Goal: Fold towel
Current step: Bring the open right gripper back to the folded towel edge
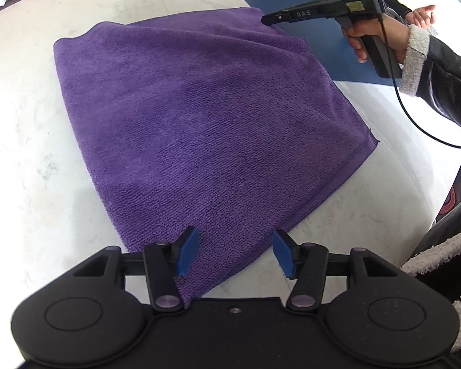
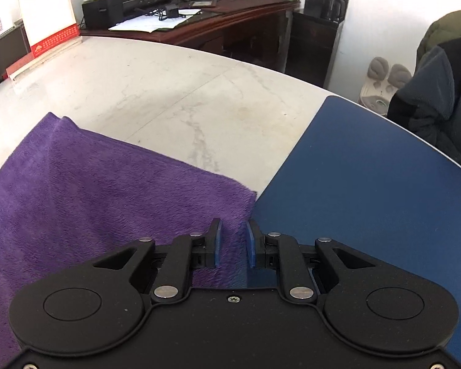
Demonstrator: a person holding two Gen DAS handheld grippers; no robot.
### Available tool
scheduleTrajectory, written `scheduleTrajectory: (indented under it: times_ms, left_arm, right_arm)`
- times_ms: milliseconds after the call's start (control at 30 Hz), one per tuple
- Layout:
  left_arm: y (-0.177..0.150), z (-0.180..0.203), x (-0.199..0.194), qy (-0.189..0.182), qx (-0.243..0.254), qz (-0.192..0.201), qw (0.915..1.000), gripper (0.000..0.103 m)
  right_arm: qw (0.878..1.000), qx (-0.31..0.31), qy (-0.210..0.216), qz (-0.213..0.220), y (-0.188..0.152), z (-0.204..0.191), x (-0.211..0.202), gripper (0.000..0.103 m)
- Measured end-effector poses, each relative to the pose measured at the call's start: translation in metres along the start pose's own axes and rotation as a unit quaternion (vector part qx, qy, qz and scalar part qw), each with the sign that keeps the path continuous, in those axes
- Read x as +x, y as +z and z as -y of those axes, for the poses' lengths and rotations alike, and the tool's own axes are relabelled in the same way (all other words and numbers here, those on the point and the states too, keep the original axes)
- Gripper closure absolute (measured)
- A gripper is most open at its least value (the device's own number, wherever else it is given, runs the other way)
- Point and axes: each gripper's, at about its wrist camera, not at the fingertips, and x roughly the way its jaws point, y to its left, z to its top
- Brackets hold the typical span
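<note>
Towel (image 1: pixel 196 117), purple, lies flat on the white table (image 1: pixel 21 123), filling the centre of the left wrist view and the lower left of the right wrist view; looks already doubled, layered hems show along its lower right edge. Left gripper (image 1: pixel 235 250) at bottom centre of its frame, jaws spread apart, straddling the towel's near corner, pads not pressing on cloth, so released. Right gripper (image 2: pixel 233 243) at lower centre of its view, over the seam where the towel's far corner meets the blue mat (image 2: pixel 368 190); jaws stand a narrow gap apart, nothing pinched between them, so also released. In the left view the right gripper sits at upper right, held by a hand (image 1: pixel 372 37) in a fleece-cuffed sleeve. Step in hand, judged: between folds, both grippers lining up on corners. Next move calls for each gripper to drop onto its corner, pinch all layers, then lift and carry that edge across to the opposite side.
</note>
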Motion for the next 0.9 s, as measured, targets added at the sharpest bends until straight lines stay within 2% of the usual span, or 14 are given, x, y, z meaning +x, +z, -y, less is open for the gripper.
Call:
scheduleTrajectory:
  times_ms: [267, 400, 500, 600, 733, 900]
  left_arm:
    - [0.001, 0.003, 0.001, 0.005, 0.012, -0.011, 0.9998, 0.051]
    - [0.000, 0.007, 0.001, 0.011, 0.024, -0.020, 0.9995, 0.051]
    - [0.000, 0.007, 0.001, 0.012, 0.025, -0.020, 0.9994, 0.050]
    - [-0.001, 0.007, 0.001, 0.013, 0.023, -0.017, 0.9995, 0.050]
    - [-0.002, 0.010, 0.002, 0.019, 0.030, -0.016, 0.9992, 0.050]
    - [-0.003, 0.014, 0.003, 0.027, 0.042, -0.017, 0.9986, 0.049]
  right_arm:
    - [1.000, -0.016, -0.009, 0.007, 0.001, 0.000, -0.001, 0.084]
    - [1.000, 0.021, 0.000, 0.019, -0.002, 0.007, -0.020, 0.084]
    - [0.996, 0.078, 0.039, 0.030, -0.017, 0.018, -0.051, 0.083]
    - [0.985, 0.142, 0.092, 0.027, -0.042, 0.027, -0.079, 0.083]
    - [0.961, 0.228, 0.156, -0.003, -0.086, 0.029, -0.101, 0.083]
    - [0.951, 0.255, 0.171, -0.041, -0.126, 0.016, -0.106, 0.083]
